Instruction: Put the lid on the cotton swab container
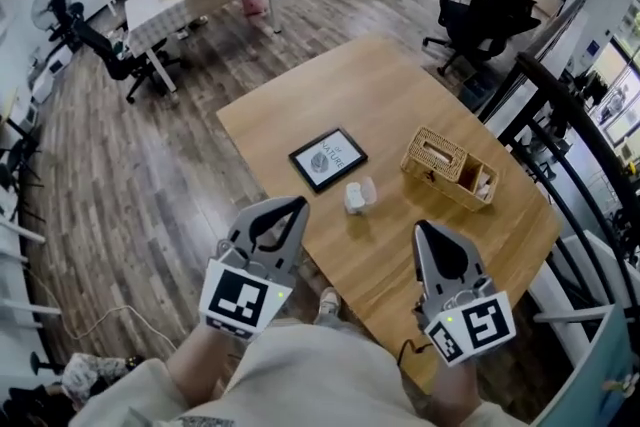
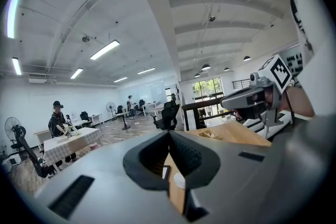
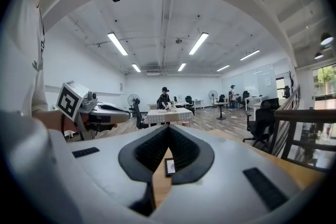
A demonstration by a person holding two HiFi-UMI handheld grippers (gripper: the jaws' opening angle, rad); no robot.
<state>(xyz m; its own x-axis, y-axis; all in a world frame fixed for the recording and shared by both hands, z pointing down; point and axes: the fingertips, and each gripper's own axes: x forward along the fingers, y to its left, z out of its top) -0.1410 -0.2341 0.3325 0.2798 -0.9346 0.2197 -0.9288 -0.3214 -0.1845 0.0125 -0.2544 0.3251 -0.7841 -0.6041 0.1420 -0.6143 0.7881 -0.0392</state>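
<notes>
A small white cotton swab container (image 1: 354, 198) stands on the wooden table (image 1: 400, 105), with a clear lid-like piece (image 1: 368, 188) right beside it; they are too small to tell apart for sure. My left gripper (image 1: 297, 203) hovers at the table's near left edge, shut and empty. My right gripper (image 1: 420, 227) hangs over the near part of the table, also shut and empty. Both are well short of the container. In the left gripper view the jaws (image 2: 169, 134) meet at the tip, and a white round shape (image 2: 179, 181) shows through the gap.
A black-framed picture (image 1: 327, 158) lies flat left of the container and shows between the right gripper's jaws (image 3: 170, 166). A wicker basket (image 1: 450, 167) stands at the table's right. A black railing (image 1: 570, 115) runs along the right. Office chairs (image 1: 480, 20) stand beyond the table.
</notes>
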